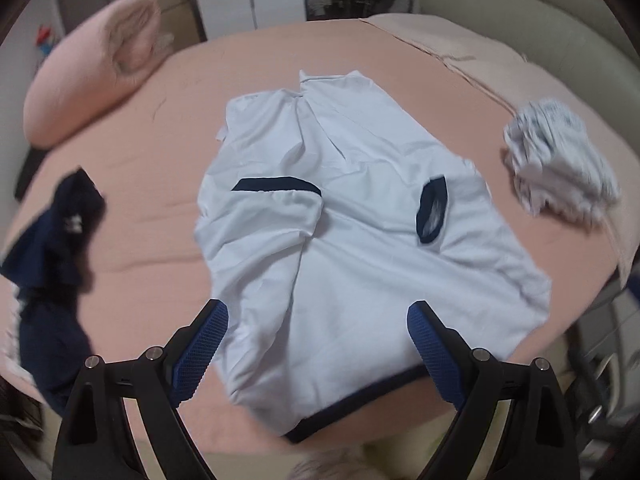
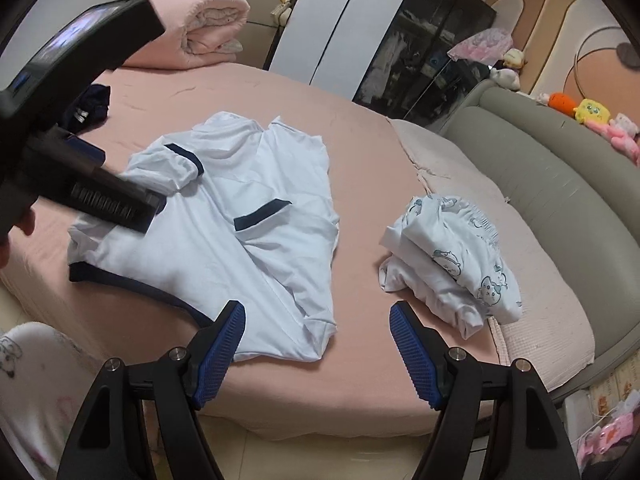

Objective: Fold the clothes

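With both tongs, left (image 1: pixel 318 318) and right (image 2: pixel 317 320), released, grasp the limp, light white navy-trimmed shirt (image 1: pixel 360 240) at its lower-frame hem.

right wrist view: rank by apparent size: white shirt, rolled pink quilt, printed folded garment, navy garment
Largest to smallest as they look:
1. white shirt
2. rolled pink quilt and printed folded garment: look alike; the quilt lies farther off, so unranked
3. navy garment, partly hidden behind the left tool
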Motion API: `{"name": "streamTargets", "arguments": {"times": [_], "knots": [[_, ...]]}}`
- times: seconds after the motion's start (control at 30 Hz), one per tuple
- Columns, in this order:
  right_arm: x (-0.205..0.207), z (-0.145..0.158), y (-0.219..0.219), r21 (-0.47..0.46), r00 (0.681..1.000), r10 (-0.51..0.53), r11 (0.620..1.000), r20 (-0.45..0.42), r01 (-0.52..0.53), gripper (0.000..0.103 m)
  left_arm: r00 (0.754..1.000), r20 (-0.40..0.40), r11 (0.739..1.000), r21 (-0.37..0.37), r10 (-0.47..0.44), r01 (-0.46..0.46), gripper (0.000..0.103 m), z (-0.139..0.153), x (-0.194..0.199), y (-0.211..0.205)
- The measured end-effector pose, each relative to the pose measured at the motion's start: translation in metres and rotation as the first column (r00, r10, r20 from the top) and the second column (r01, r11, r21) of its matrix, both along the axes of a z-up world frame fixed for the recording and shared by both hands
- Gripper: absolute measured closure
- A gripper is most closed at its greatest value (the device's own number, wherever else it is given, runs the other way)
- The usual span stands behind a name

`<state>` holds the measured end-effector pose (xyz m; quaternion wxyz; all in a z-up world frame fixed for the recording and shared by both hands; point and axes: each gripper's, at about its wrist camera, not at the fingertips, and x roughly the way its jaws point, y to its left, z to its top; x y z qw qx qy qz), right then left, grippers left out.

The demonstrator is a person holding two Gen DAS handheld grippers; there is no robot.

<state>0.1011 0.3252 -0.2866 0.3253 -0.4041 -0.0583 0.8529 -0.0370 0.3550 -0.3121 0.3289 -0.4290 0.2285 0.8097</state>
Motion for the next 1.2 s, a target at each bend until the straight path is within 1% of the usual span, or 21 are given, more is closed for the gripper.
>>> {"name": "streamTargets", "arguments": {"times": [0.1, 0.23, 0.3, 0.4, 0.47, 0.57, 0.67, 0.73, 0.8, 0.9, 1.03, 1.1, 1.2], "knots": [[0.005, 0.007, 0.002, -0.029, 0.999, -0.007, 1.000, -0.034, 0.006, 0.028, 0.999, -0.039, 0.999, -0.020, -0.025, 0.025, 0.011, 0.005, 0.011, -0.001], [0.009, 0.015, 0.005, -0.067, 0.997, -0.011, 0.998, -0.071, 0.006, 0.028, 0.997, -0.063, 0.998, -0.051, -0.041, 0.038, 0.011, 0.012, 0.020, -0.001], [0.011, 0.016, 0.005, -0.072, 0.997, -0.009, 0.997, -0.075, 0.003, 0.028, 0.995, -0.085, 0.995, -0.086, -0.049, 0.042, 0.011, 0.016, 0.022, 0.001], [0.012, 0.016, 0.004, -0.067, 0.997, 0.002, 0.998, -0.071, -0.007, 0.028, 0.985, -0.159, 0.988, -0.146, -0.065, 0.042, 0.011, 0.022, 0.026, -0.002], [0.012, 0.014, 0.004, -0.060, 0.998, -0.002, 0.998, -0.068, -0.002, 0.028, 0.977, -0.205, 0.982, -0.189, -0.066, 0.026, 0.011, 0.025, 0.028, -0.009], [0.010, 0.011, 0.007, -0.080, 0.997, 0.005, 0.997, -0.071, -0.010, 0.028, 0.971, -0.230, 0.972, -0.233, -0.069, 0.014, 0.011, 0.025, 0.027, -0.022], [0.007, 0.008, 0.008, -0.105, 0.997, 0.012, 0.994, -0.077, -0.020, 0.028, 0.961, -0.268, 0.957, -0.291, -0.074, -0.008, 0.011, 0.020, 0.025, -0.035], [0.006, 0.005, 0.009, -0.119, 0.997, 0.016, 0.993, -0.078, -0.025, 0.028, 0.956, -0.282, 0.950, -0.312, -0.073, -0.019, 0.011, 0.016, 0.024, -0.041], [0.005, 0.002, 0.009, -0.127, 0.997, 0.014, 0.992, -0.077, -0.024, 0.028, 0.961, -0.268, 0.955, -0.296, -0.066, -0.017, 0.011, 0.013, 0.023, -0.046], [0.003, -0.001, 0.011, -0.137, 0.997, 0.017, 0.990, -0.078, -0.028, 0.028, 0.977, -0.209, 0.964, -0.266, -0.052, -0.006, 0.011, 0.008, 0.019, -0.050], [0.002, -0.009, 0.013, -0.129, 0.998, 0.031, 0.991, -0.059, -0.039, 0.028, 0.977, -0.199, 0.949, -0.316, -0.077, 0.011, 0.011, -0.002, 0.021, -0.040], [0.001, -0.013, 0.013, -0.111, 0.998, 0.042, 0.993, -0.041, -0.046, 0.028, 0.982, -0.161, 0.940, -0.339, -0.097, 0.037, 0.011, -0.010, 0.023, -0.031], [-0.002, -0.019, 0.012, -0.062, 0.998, 0.055, 0.997, 0.003, -0.055, 0.028, 0.991, -0.098, 0.927, -0.372, -0.093, 0.050, 0.011, -0.021, 0.024, -0.020]]}}
